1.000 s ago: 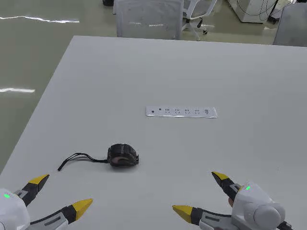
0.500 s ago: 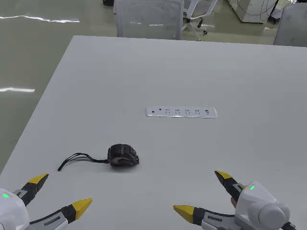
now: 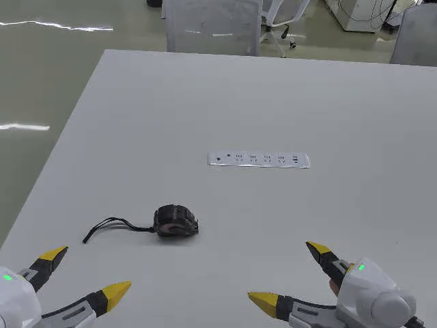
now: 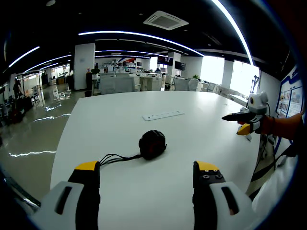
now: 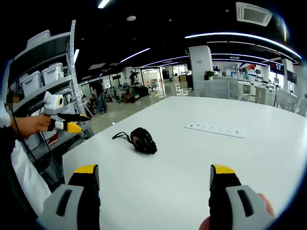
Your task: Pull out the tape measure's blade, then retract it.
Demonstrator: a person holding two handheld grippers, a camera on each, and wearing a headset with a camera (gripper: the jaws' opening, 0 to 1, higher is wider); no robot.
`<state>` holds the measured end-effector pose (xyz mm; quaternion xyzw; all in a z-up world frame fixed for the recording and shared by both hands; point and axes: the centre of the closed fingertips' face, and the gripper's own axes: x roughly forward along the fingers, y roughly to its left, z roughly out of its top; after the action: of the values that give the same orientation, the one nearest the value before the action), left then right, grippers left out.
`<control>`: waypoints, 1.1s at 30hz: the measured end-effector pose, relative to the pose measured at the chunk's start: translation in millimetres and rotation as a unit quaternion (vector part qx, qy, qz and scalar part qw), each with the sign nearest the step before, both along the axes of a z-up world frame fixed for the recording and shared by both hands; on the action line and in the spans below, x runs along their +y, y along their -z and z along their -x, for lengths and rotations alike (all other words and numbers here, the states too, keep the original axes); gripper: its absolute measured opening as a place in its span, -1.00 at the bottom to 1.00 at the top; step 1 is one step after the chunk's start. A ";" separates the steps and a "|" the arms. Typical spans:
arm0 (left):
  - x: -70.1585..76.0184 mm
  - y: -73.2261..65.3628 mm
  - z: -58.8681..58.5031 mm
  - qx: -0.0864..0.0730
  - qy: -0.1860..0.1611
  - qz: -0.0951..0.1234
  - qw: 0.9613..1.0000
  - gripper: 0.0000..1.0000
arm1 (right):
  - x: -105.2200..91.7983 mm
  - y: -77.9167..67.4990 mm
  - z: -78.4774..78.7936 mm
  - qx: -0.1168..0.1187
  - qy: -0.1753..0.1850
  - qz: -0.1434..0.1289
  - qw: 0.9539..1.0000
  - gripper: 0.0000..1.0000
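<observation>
A black tape measure [image 3: 175, 221] with a black wrist strap [image 3: 113, 226] trailing to its left lies on the white table [image 3: 273, 96]. It also lies ahead of the jaws in the left gripper view [image 4: 152, 143] and the right gripper view [image 5: 143, 140]. My left gripper [image 3: 80, 279] hovers open at the bottom left, nearer to me than the tape measure. My right gripper [image 3: 292, 275] hovers open at the bottom right. Both hold nothing. The left gripper [image 5: 73, 121] appears at the left of the right gripper view; the right gripper [image 4: 240, 122] appears at the right of the left gripper view.
A white power strip [image 3: 258, 160] lies flat beyond the tape measure, toward the table's middle. Chairs [image 3: 213, 26] stand past the far edge. The table's left edge drops to a shiny floor [image 3: 41, 82].
The right gripper has drifted slightly down and to the right. The tape measure and the left gripper stay where they were.
</observation>
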<state>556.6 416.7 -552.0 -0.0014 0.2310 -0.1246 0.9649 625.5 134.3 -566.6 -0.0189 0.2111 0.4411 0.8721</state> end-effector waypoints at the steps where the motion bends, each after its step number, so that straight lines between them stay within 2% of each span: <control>1: 0.0 -0.4 0.0 0.000 0.000 -0.001 1.000 0.57 | -0.4 0.1 -0.6 -0.002 0.000 0.001 1.000 0.92; 8: 1.0 -1.6 -0.6 -0.002 -0.002 0.000 1.000 0.57 | -4.6 -3.2 -6.1 0.002 0.014 -0.013 1.000 1.00; 33: 7.2 -3.2 3.1 -0.003 -0.007 0.001 1.000 0.57 | 0.3 -3.2 -0.5 0.003 0.002 -0.006 1.000 1.00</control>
<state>553.5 423.9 -548.8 -0.0037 0.2284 -0.1184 0.9663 626.0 134.6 -563.4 -0.0119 0.2115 0.4408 0.8723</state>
